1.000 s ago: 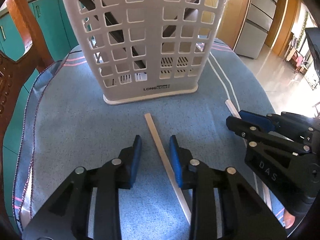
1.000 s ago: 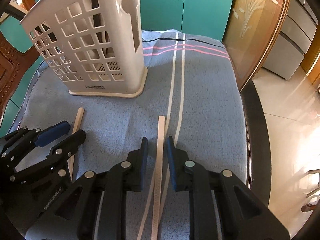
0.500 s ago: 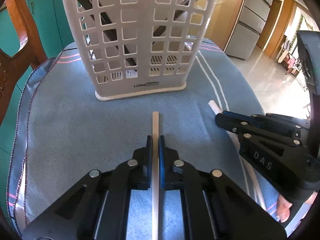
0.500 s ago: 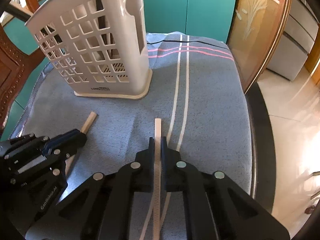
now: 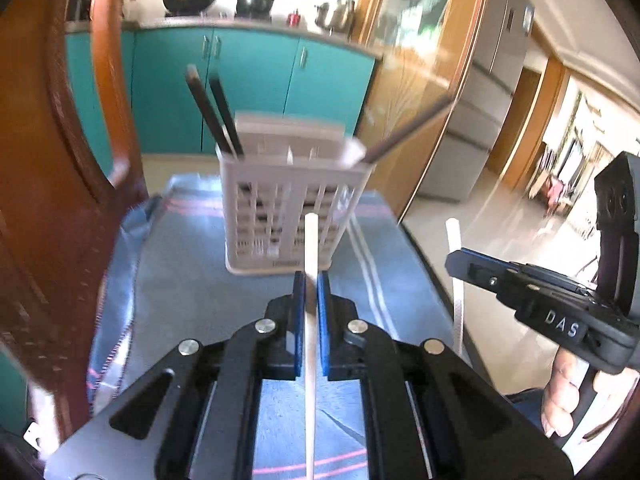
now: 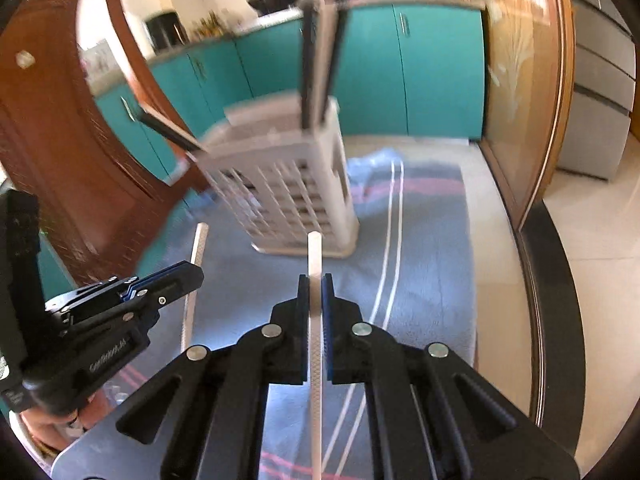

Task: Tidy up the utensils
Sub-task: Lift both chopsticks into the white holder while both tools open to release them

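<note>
Left wrist view first: the left gripper (image 5: 311,280) sits at the bottom middle of the frame, jaws pinched tight on a white chopstick (image 5: 311,240) that sticks up past the blue pads. Dead ahead, centre frame, is the white utensil basket (image 5: 294,204) on the blue cloth (image 5: 192,280), with a few dark chopsticks (image 5: 212,112) already poking out the top. Over at the right edge the right gripper (image 5: 460,262) has its own white stick (image 5: 454,248) clamped, and a hand (image 5: 564,396) shows under it.

Right wrist view: same deal. The right gripper (image 6: 316,280) at bottom centre is closed on its stick (image 6: 314,256), the basket (image 6: 296,192) is a bit left of centre, and the left gripper (image 6: 188,276) comes in from the lower left, holding its chopstick (image 6: 199,248).

What could go wrong? Both sticks are thin and gripped near one end, so they could swivel in the pads. Two grippers heading for one narrow opening could also bump, or a tip could catch a side slot and tip the light basket.
</note>
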A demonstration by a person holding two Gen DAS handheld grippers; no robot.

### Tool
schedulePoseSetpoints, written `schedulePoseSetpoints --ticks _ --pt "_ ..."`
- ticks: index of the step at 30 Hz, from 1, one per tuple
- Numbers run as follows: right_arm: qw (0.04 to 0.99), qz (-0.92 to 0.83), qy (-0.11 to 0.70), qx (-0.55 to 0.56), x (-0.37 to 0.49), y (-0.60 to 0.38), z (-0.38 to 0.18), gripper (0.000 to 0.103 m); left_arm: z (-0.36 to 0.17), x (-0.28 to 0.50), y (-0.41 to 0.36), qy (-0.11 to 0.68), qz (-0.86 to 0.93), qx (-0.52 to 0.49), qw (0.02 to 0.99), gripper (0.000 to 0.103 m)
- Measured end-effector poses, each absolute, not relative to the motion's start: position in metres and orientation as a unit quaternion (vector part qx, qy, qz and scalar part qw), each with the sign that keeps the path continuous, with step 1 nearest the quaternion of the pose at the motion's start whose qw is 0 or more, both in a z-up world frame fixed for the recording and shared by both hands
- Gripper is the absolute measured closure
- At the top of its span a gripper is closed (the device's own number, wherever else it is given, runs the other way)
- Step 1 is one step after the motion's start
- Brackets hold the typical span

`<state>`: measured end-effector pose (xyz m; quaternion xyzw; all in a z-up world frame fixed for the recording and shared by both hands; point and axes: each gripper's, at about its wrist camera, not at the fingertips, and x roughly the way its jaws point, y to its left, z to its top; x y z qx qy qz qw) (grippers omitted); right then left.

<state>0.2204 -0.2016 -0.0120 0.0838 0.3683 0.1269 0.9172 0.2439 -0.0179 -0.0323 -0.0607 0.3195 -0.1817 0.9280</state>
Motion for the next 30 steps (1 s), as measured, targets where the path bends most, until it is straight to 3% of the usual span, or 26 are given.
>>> schedulePoseSetpoints --ticks 8,18,22,30 --pt "0.946 0.135 0.281 0.086 0.197 -0.207 0.062 0.096 0.043 0.227 -0.005 0.241 -0.172 -0.058 0.953 0.096" --pt "0.98 0.098 0.136 0.112 0.228 -0.213 0.174 0.096 0.166 0.259 -0.002 0.106 -0.126 -0.046 0.985 0.096" --pt "0.983 0.072 0.108 0.126 0.248 -0.211 0.185 0.096 0.157 0.283 -0.009 0.099 -0.091 -0.035 0.99 0.096" --pt "0.981 0.071 0.158 0.084 0.287 -0.186 0.122 0.096 0.092 0.325 -0.01 0.164 -0.073 -0.031 0.983 0.095"
